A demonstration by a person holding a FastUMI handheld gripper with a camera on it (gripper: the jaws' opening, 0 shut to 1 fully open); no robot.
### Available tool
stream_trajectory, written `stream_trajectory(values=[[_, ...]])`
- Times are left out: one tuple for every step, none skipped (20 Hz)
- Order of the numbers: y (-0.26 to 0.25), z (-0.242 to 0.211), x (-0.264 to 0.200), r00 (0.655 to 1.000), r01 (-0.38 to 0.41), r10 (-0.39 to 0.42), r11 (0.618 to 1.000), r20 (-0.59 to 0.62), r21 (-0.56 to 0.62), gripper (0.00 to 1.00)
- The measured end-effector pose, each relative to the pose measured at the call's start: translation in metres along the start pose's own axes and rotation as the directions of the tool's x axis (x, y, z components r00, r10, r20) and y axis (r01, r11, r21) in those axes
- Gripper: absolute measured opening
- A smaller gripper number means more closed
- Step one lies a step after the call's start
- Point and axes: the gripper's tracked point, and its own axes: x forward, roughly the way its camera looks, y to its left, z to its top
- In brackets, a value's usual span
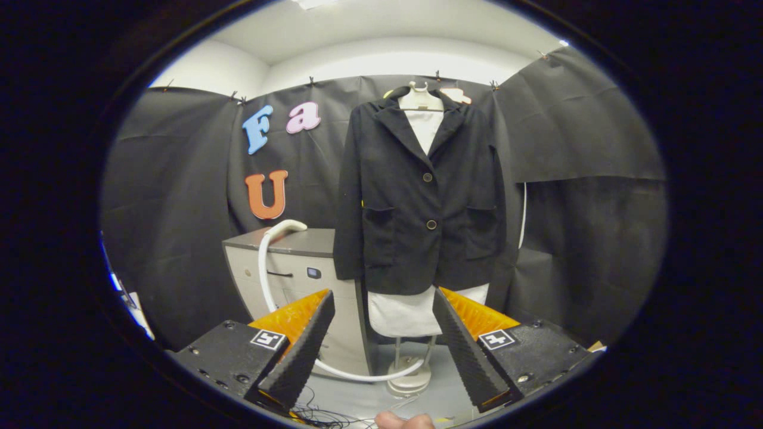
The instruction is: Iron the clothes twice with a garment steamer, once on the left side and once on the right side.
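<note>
The gripper (383,333) stands wide open with nothing between its fingers (301,351); the two ribbed black pads, backed in orange, angle apart; each carries a small square marker on its black block.

Beyond the fingers, at 12 o'clock, a black jacket (420,190) hangs on a white form (422,98); both buttons are done up; a white shirt (417,310) shows at the collar and below the hem; the form's pole drops to a round base (410,375) on the floor, in the gap between the fingertips.

At about 10 o'clock from the gripper, left of the jacket, stands a grey cabinet (298,262); the steamer head (287,227) rests on its top, well apart from the fingers; its white hose (265,280) runs down the cabinet front, passes behind the left finger, and curves along the floor toward the base.

At 6 o'clock, just under the fingers, a fingertip (396,420) of a person shows; thin cables (325,414) lie on the floor beside it.
</note>
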Motion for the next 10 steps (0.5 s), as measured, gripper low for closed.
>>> stream_trajectory(values=[[0.008,0.001,0.002,1.000,0.007,-0.007,1.000,-0.001,-0.005,1.00],[0.015,0.003,0.005,1.000,0.013,-0.013,1.000,-0.004,-0.006,1.00],[0.023,0.006,0.007,1.000,0.017,-0.017,1.000,-0.009,-0.002,1.00],[0.029,0.007,0.009,0.999,0.034,-0.034,0.999,-0.022,-0.001,1.00],[0.037,0.006,0.011,0.999,0.043,-0.043,0.999,-0.033,0.002,1.00],[0.049,0.006,0.015,0.999,0.033,-0.032,0.999,-0.042,0.007,1.00],[0.061,0.005,0.018,0.998,0.020,-0.020,1.000,-0.055,0.008,1.00],[0.073,0.007,0.021,0.998,0.004,-0.004,1.000,-0.064,0.005,1.00],[0.084,0.011,0.026,0.998,-0.017,0.017,1.000,-0.066,-0.003,1.00],[0.095,0.017,0.032,0.997,-0.035,0.034,0.999,-0.062,-0.012,1.00]])
